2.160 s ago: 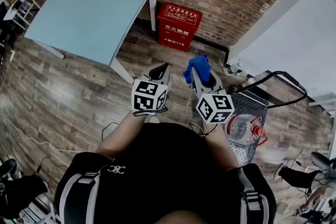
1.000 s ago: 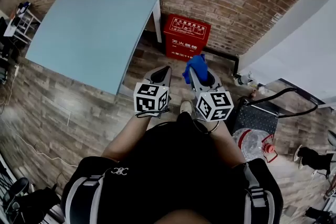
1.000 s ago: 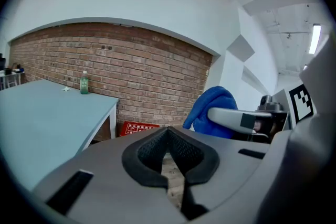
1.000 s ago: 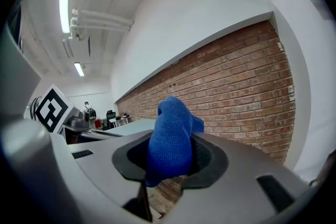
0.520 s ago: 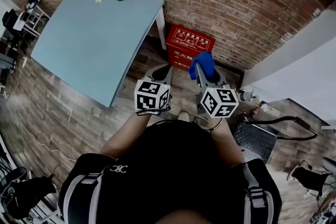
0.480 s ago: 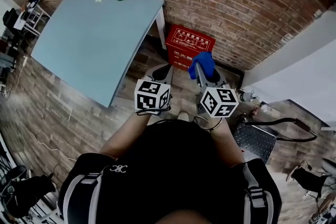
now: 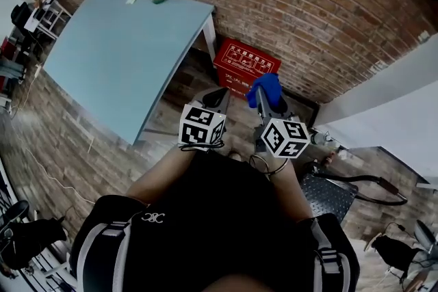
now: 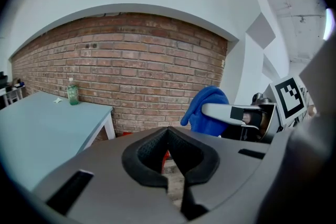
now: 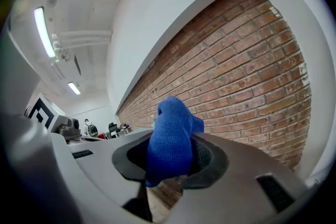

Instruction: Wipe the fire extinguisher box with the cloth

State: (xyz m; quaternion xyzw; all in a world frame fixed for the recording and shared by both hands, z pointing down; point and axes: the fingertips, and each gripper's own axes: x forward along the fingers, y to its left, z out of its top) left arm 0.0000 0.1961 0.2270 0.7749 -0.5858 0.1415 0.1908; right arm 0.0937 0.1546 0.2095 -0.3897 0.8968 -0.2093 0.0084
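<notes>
Right tongs point(image 9: 169, 161) clamping blue cloth point(image 9: 169, 136), left tongs point(image 8: 168, 150) closed, red box point(image 7: 246, 68) lettering unreadable

You are wearing a black short-sleeved top point(image 7: 219, 215) with a small white emblem point(image 7: 152, 217) and grey-trimmed straps point(image 7: 109, 246), and your grey left gripper point(image 7: 219, 96) and right gripper point(image 7: 263, 99) are each carrying a black-and-white marker cube point(image 7: 202, 126).

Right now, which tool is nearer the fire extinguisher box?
Right, narrowly. The right tool with the blue cloth overlaps the box at its near right corner in the head view; the left tool is just short of it.
</notes>
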